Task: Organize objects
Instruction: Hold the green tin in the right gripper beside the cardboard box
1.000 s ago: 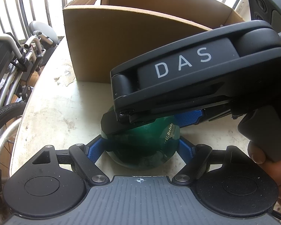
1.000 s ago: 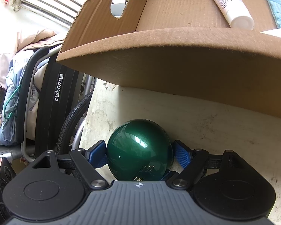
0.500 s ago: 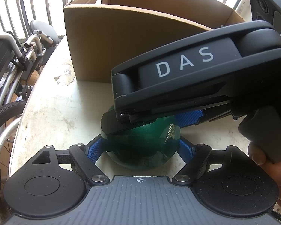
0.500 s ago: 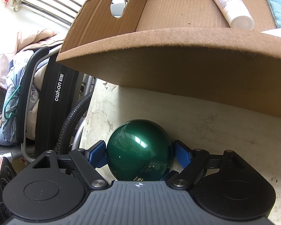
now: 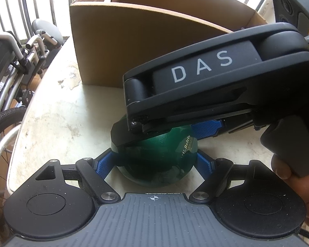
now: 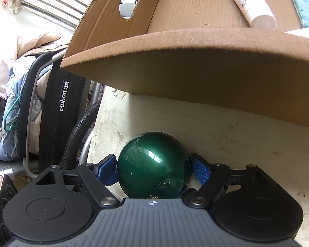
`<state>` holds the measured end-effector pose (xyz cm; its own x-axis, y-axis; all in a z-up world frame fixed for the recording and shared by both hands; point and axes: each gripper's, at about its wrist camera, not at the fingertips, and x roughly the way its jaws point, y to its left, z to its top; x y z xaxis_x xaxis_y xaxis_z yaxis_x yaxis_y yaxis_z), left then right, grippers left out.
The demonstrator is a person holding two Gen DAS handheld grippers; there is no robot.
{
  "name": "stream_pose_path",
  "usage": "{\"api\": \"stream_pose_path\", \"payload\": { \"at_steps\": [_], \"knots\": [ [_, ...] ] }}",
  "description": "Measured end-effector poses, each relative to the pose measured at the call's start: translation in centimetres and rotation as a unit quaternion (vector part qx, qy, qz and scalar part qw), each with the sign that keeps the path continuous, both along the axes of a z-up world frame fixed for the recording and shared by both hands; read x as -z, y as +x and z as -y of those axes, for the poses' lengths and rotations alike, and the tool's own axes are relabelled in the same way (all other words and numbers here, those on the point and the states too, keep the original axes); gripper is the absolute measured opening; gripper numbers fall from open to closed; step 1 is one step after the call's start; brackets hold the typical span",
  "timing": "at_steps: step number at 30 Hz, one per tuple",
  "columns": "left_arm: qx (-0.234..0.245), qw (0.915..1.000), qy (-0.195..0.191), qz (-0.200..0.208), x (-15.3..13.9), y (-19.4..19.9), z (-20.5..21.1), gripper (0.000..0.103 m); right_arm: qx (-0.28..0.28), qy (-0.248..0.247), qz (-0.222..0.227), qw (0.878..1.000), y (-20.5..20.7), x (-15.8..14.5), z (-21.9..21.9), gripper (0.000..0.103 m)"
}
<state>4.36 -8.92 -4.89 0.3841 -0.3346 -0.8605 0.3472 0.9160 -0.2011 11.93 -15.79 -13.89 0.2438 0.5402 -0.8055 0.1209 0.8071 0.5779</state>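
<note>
A: The cardboard box (image 6: 195,65) stands at the bench's (image 5: 57,111) far edge; the green ball (image 6: 152,164) rests just before its near wall.

B: Both left tongs (image 5: 154,162) and right tongs (image 6: 153,169) clasp the ball, spread wide, box straight ahead.

The left gripper (image 5: 154,160) is matte black with a ribbed grey top plate bearing a small crosshair mark, two round black discs at its sides, silver screw heads on the linkages and blue textured pads (image 5: 104,162). The right gripper (image 6: 153,169) is built the same, and seen from the left wrist its black housing carries pale "DAS" lettering above a dark pistol-style handle.
</note>
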Motion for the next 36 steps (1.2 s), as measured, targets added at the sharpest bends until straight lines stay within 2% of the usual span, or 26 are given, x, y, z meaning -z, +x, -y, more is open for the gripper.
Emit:
{"api": "stream_pose_path", "payload": {
  "at_steps": [14, 21, 36],
  "knots": [
    [0.013, 0.9998, 0.004, 0.015, -0.4, -0.8, 2.8, 0.082, -0.037, -0.026, -0.017, 0.999, 0.0, -0.5, -0.5, 0.082],
    [0.01, 0.9998, 0.004, 0.015, -0.6, -0.4, 4.6, 0.083, -0.024, -0.022, -0.025, 0.999, -0.1, -0.4, 0.0, 0.082],
    [0.001, 0.9999, -0.004, 0.015, -0.7, -0.3, 4.7, 0.083, -0.005, -0.012, -0.037, 0.999, 0.4, 0.1, 0.1, 0.082]
  ]
}}
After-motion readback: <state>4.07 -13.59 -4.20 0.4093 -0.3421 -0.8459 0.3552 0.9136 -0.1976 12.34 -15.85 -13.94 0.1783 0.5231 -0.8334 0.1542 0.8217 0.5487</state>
